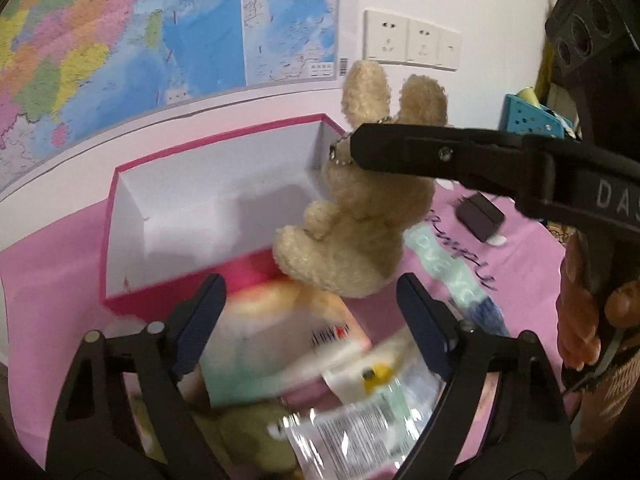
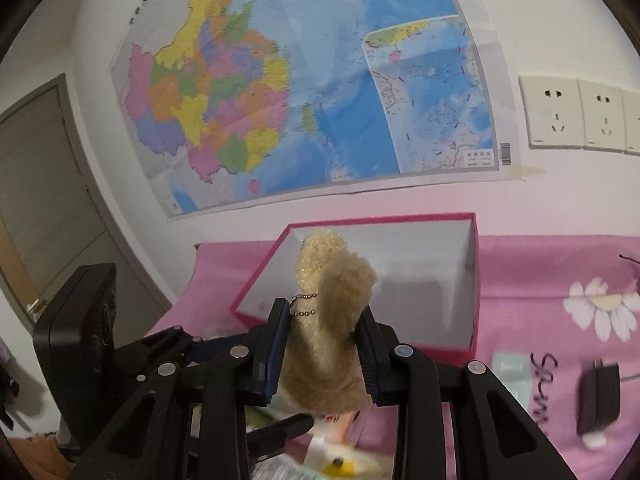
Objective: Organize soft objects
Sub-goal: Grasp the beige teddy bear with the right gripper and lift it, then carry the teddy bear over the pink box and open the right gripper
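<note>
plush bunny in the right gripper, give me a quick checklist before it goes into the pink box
1. Grip: right gripper shut on the plush bunny, pads squeezing its body: ok.
2. Bunny lifted off the pile of packets: ok.
3. Pink box open, nothing seen inside: ok.
4. Bunny over the box opening: not ok, it hangs at the near right corner.
5. Left gripper open, holding nothing, below the bunny: ok.
6. Bunny's ball chain free of the pads: cannot tell.

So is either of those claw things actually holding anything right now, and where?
Yes: the right gripper is clamped on the tan plush bunny around its head, near its ball chain. The left gripper is open, holding nothing.
</note>
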Demonstrator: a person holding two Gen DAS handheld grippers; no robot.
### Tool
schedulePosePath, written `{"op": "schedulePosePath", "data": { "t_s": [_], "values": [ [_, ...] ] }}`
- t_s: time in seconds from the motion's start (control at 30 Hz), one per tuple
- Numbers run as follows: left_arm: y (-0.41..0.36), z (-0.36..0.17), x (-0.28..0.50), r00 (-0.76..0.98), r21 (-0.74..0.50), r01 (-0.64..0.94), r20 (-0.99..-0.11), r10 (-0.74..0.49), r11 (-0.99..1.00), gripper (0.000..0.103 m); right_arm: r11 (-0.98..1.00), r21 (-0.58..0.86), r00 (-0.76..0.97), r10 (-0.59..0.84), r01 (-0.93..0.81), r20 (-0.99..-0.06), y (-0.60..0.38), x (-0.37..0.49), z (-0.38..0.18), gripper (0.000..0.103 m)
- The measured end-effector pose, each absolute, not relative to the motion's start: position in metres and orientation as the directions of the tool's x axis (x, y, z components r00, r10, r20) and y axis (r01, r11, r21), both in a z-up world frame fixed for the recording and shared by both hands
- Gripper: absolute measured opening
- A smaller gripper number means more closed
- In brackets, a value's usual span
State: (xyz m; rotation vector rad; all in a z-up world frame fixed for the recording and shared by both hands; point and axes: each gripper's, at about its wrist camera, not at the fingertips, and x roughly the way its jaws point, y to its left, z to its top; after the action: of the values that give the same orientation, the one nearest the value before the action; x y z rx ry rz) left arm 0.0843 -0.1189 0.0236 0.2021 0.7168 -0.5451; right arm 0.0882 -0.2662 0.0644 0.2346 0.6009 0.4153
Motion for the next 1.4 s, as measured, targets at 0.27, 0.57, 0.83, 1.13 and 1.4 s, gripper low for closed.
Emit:
{"op": "schedulePosePath", "data": {
  "t_s": [0.27,0.57,0.83,1.13,1.4],
  "values": [
    [-0.135,0.026,0.127,0.634,0.018,0.508,-0.685,-0.36,0.861,0.087,0.896,0.342,0.739,0.431,-0.283,-0.517,-0.278,0.137,0.059,0.012],
    [-0.124,0.012,0.117,0.644,0.061,0.514,-0.686,-0.338,0.856,0.082,0.919,0.318,0.72,0.384,-0.234,-0.578,-0.308,0.104,0.027,0.053],
    [-0.117,0.002,0.107,0.637,0.075,0.52,-0.698,-0.328,0.851,0.082,0.938,0.324,0.617,0.327,-0.122,-0.715,-0.314,0.095,-0.037,0.064],
    [-0.129,-0.007,0.093,0.603,0.074,0.57,-0.715,-0.355,0.818,0.082,0.953,0.298,0.652,0.189,0.059,-0.735,-0.359,0.072,-0.049,0.071],
    [-0.144,-0.015,0.089,0.588,0.094,0.592,-0.73,-0.349,0.801,0.082,0.925,0.378,0.587,0.327,-0.038,-0.741,-0.344,0.082,-0.073,0.067]
  ]
}}
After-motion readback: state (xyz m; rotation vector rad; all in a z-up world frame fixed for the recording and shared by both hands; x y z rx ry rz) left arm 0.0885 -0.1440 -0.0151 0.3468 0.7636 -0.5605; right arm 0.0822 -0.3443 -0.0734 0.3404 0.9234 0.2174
